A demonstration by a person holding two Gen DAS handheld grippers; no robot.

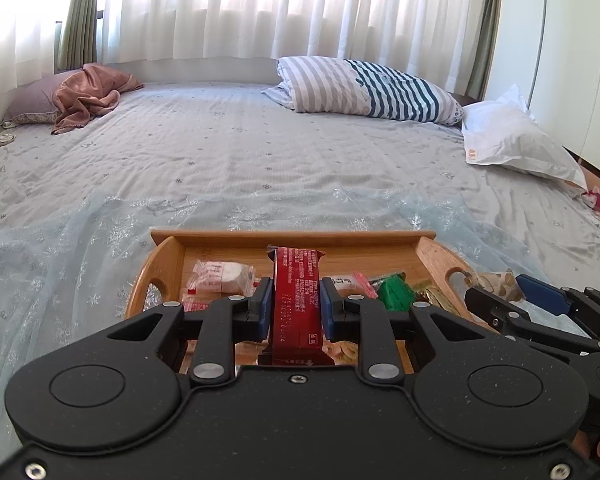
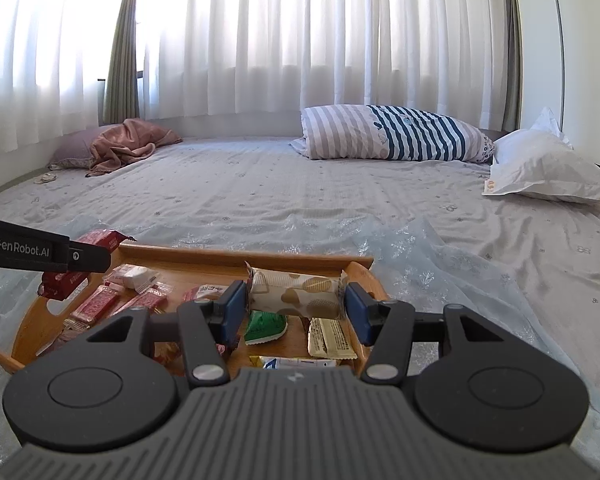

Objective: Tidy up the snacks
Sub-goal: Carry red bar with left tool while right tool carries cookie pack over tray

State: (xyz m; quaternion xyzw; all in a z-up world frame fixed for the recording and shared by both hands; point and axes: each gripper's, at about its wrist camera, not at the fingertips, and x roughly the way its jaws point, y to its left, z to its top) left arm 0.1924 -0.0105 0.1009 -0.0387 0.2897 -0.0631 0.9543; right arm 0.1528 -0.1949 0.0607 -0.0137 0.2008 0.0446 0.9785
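Observation:
A wooden tray with cut-out handles sits on the bed and holds several wrapped snacks. My left gripper is shut on a red snack bar, held lengthwise above the tray. My right gripper is shut on a cream wrapper with brown patches, gripped crosswise at its ends over the tray. In the right wrist view the left gripper enters from the left with the red bar. In the left wrist view the right gripper shows at the right, holding the cream wrapper.
In the tray lie a green packet, a beige bar, red packets and a white-pink pack. A sheer sparkly cloth lies under the tray. A striped pillow and a white pillow lie at the far side.

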